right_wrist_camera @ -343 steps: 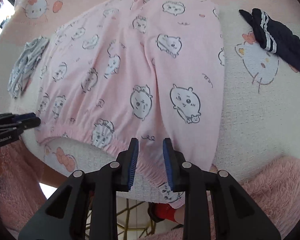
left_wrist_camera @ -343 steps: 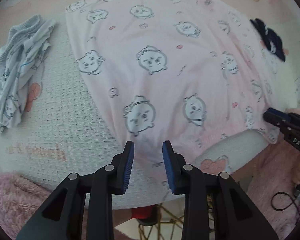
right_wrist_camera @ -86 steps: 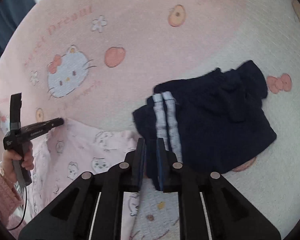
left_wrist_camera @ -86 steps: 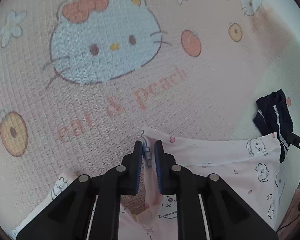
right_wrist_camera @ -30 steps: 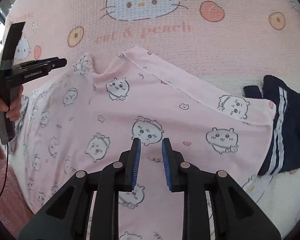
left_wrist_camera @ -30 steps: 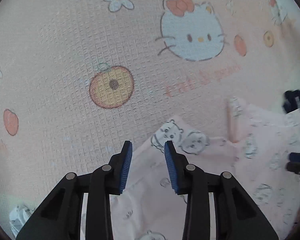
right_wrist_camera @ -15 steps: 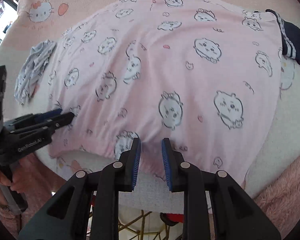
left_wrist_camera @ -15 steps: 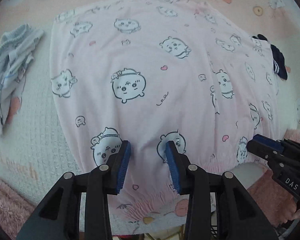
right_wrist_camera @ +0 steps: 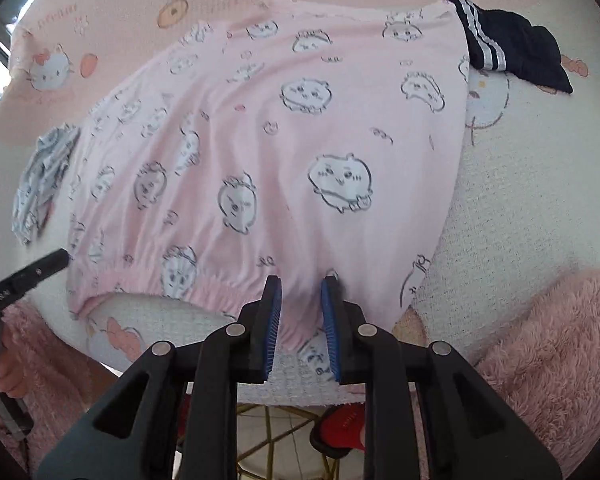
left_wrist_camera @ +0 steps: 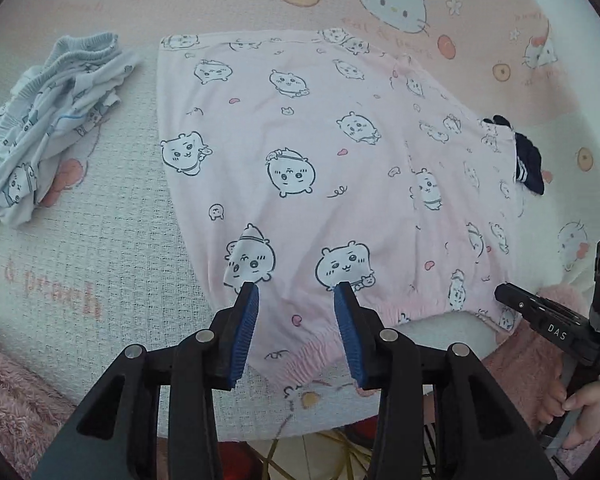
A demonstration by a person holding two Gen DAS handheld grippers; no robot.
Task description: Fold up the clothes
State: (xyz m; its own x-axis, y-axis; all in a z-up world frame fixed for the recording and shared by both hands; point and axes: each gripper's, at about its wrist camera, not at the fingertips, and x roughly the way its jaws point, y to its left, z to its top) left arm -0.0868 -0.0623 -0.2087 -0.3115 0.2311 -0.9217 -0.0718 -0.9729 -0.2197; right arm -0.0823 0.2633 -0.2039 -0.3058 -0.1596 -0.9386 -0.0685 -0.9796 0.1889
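Pink pajamas (left_wrist_camera: 320,152) flat — left gripper (left_wrist_camera: 296,294) opening, empty; right gripper (right_wrist_camera: 300,282) closing, empty.

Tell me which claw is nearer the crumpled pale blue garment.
Left. The left claw hovers over the pink pyjama bottoms' waistband on the side where the pale blue garment lies. The right claw hovers over the waistband's opposite end, near the navy striped garment.

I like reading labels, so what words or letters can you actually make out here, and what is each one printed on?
"DAS": white letters on the right gripper.
"& peach": pink letters on the blanket; the word before it is faint.
White lettering on the left gripper: too blurred to read.
Other pink words on the blanket: too blurred.
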